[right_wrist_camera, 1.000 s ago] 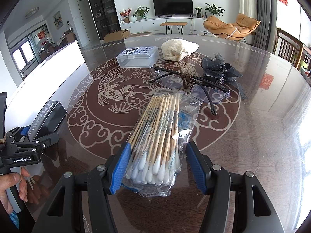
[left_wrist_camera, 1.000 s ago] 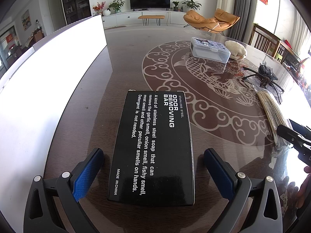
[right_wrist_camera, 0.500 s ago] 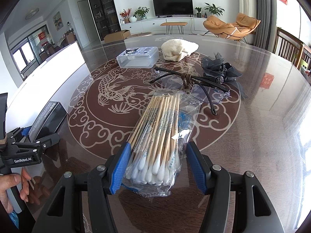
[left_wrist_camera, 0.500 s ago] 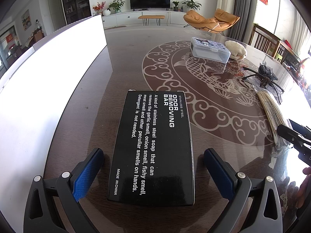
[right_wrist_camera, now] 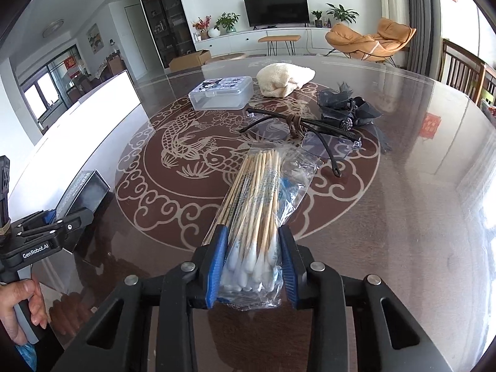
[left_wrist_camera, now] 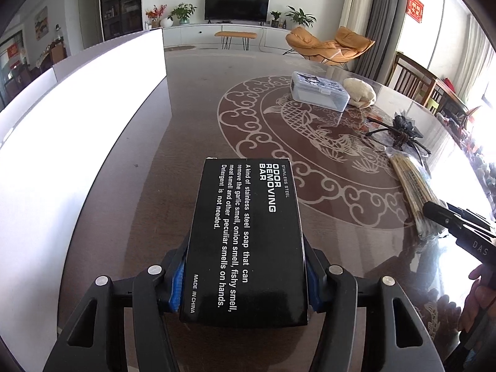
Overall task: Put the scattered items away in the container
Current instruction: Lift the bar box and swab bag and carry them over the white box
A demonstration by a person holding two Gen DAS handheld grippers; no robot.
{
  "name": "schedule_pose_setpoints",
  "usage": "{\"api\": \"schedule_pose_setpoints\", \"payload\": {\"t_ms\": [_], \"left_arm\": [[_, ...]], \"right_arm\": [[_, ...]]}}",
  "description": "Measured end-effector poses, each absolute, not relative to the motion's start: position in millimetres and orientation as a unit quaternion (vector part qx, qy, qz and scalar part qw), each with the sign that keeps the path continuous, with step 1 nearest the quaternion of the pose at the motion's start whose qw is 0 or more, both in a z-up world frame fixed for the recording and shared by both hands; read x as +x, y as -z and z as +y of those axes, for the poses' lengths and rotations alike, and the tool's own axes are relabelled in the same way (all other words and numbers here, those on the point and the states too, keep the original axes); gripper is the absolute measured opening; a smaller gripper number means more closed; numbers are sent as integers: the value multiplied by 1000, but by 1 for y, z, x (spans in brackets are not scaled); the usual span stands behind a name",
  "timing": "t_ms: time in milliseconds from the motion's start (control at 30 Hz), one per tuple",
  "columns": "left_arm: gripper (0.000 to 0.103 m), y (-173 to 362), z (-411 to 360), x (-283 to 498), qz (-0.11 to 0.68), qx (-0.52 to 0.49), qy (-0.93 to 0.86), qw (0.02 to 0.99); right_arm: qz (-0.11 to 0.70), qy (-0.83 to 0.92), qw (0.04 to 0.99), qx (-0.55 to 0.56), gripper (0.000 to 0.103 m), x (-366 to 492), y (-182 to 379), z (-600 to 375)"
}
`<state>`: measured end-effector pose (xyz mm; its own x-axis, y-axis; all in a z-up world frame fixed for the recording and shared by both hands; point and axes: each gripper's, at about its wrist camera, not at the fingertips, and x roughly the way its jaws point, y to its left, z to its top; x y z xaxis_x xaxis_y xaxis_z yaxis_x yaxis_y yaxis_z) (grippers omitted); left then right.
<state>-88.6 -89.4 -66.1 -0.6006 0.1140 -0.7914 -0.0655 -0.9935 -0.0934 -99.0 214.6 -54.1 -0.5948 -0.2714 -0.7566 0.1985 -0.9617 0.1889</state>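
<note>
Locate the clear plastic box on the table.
In the right wrist view the clear plastic box sits at the table's far side, left of the cream cloth and beyond the glasses.

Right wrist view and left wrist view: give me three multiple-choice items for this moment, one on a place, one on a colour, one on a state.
1. Where does the cream cloth lie?
A. beside the clear plastic case
B. under the black box
C. inside the swab bag

2. What colour are the pads on the right gripper?
A. red
B. blue
C. white

3. How does the left gripper stand on the black box?
A. wide open above it
B. shut on its sides
C. away from it

Key: 1 A, the cloth sits next to the case at the table's far side; 2 B, blue pads squeeze the bag of cotton swabs; 3 B, the jaws have just been closing and now press both sides of the box.
</note>
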Motion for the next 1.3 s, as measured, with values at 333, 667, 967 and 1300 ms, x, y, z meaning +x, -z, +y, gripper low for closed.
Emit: {"api": "schedule_pose_setpoints", "payload": {"t_ms": [333,667,967,1300], "left_arm": [[58,48,-88,-62,-64,-420,-902,77],[58,-17,-127,-75,-97,-390,-912,80],[58,-87,-248,-77,-109,-353,-929,10],[58,-54,-208,-36,-113,-369,-921,60]], "right_arm": [[-99,895,153,406,28,-64,31,218],[-78,887,229,393,17,-93,-22,143],[0,867,326,377,17,-139,-96,27],[70,824,282,486,50,-79,25,61]]}}
